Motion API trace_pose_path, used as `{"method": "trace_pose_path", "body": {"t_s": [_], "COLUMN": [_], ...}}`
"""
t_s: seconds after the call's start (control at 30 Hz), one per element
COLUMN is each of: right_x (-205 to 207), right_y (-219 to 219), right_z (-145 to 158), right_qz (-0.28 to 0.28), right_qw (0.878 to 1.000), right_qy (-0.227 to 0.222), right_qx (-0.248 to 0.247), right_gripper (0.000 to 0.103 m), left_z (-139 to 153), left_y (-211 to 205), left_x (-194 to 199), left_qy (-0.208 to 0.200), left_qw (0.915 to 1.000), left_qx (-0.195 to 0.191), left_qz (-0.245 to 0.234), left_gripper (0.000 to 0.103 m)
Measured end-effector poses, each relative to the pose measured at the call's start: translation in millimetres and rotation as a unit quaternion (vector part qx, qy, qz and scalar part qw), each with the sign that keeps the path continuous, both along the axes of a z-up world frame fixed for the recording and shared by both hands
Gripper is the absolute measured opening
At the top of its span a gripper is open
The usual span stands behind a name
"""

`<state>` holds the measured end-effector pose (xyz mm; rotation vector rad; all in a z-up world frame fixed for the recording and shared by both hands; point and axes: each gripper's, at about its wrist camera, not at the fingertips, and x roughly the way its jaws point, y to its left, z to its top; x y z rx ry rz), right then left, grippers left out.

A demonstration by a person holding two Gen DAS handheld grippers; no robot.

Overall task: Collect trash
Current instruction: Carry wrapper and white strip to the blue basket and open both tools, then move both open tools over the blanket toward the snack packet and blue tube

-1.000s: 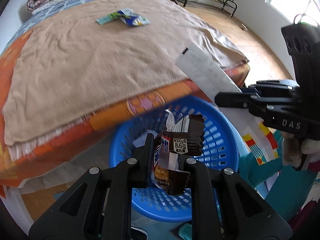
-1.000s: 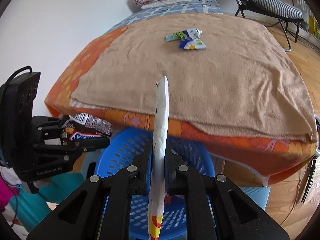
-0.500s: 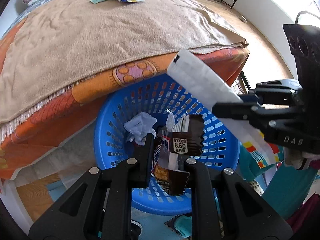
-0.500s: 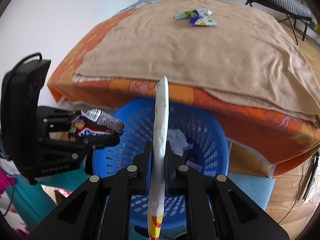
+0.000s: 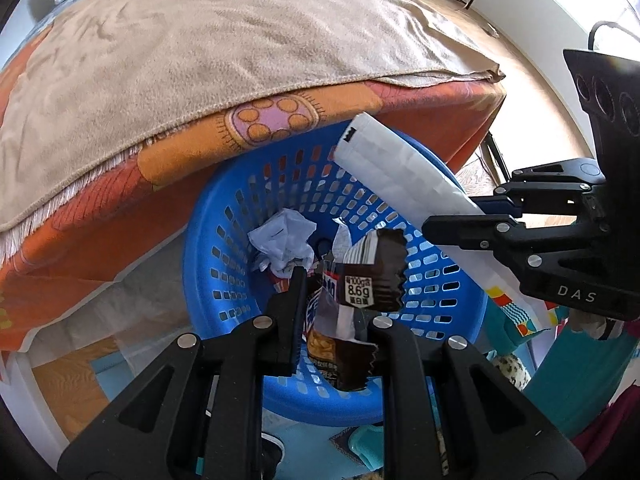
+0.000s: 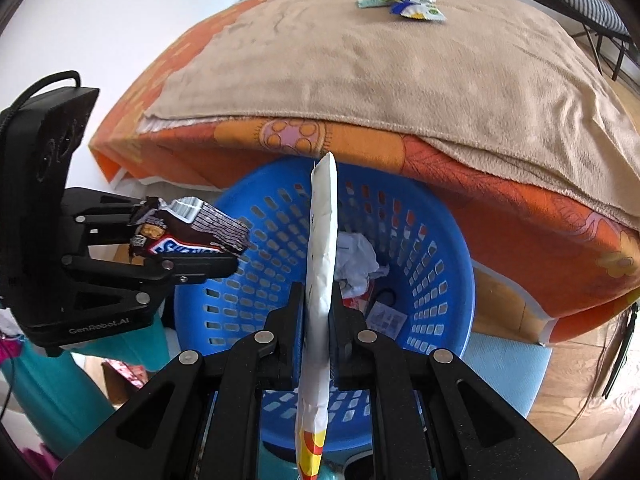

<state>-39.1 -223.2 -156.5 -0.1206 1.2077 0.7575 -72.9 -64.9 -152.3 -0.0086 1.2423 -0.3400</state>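
My left gripper (image 5: pixel 334 280) is shut on a brown candy wrapper (image 5: pixel 370 276), held over the blue basket (image 5: pixel 200 264). From the right wrist view that gripper (image 6: pixel 224 256) and its brown wrapper (image 6: pixel 192 232) hang at the basket's left rim. My right gripper (image 6: pixel 318 296) is shut on a long white wrapper (image 6: pixel 322 240) with a yellow and red end, standing on edge above the blue basket (image 6: pixel 452 280). In the left wrist view the right gripper (image 5: pixel 436 224) pinches the white wrapper (image 5: pixel 396 172) over the basket's right side. Crumpled white paper (image 5: pixel 282 240) lies inside.
The basket stands on the floor against a bed with an orange patterned sheet (image 6: pixel 480 168) and a tan blanket (image 5: pixel 200 40). Blue and green wrappers (image 6: pixel 404 2) lie far back on the blanket. A folding chair (image 6: pixel 584 4) stands at the upper right. Teal trouser legs (image 5: pixel 576 368) are nearby.
Both grippers have sunk toward the basket and tipped further down, so the basket's inside with the crumpled paper now fills the view. Each keeps its wrapper.
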Motion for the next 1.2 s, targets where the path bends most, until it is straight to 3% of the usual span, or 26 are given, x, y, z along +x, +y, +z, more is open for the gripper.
{"method": "trace_pose_path", "body": {"t_s": [0.13, 0.17, 0.23, 0.27, 0.33, 0.83, 1.2], "right_x": [0, 0, 0, 0, 1, 6, 20], "right_y": [-1, -2, -1, -1, -2, -7, -15], "right_z": [-3, -3, -3, -3, -2, 0, 13], "right_qz": [-0.004, -0.004, -0.006, -0.008, -0.011, -0.026, -0.073], "right_qw": [1.0, 1.0, 1.0, 1.0, 1.0, 1.0, 0.994], "right_qy": [0.004, 0.004, 0.005, 0.004, 0.001, -0.011, -0.065], "right_qx": [-0.005, -0.005, -0.006, -0.005, -0.003, -0.013, -0.042], "right_gripper": [0.013, 0.017, 0.029, 0.039, 0.044, 0.045, 0.046], "left_z": [0, 0, 1, 1, 2, 7, 20], "left_y": [2, 2, 3, 4, 5, 12, 17], "left_x": [1, 0, 0, 0, -1, 2, 10], "left_qy": [-0.002, -0.002, -0.003, -0.005, -0.006, -0.012, -0.033], "left_qw": [1.0, 1.0, 0.9999, 0.9999, 0.9999, 0.9996, 0.9987], "left_qx": [0.003, 0.004, 0.005, 0.005, 0.006, 0.013, 0.016], "left_qz": [0.005, 0.006, 0.009, 0.01, 0.011, 0.024, 0.036], "left_gripper": [0.015, 0.018, 0.034, 0.036, 0.036, 0.036, 0.036]}}
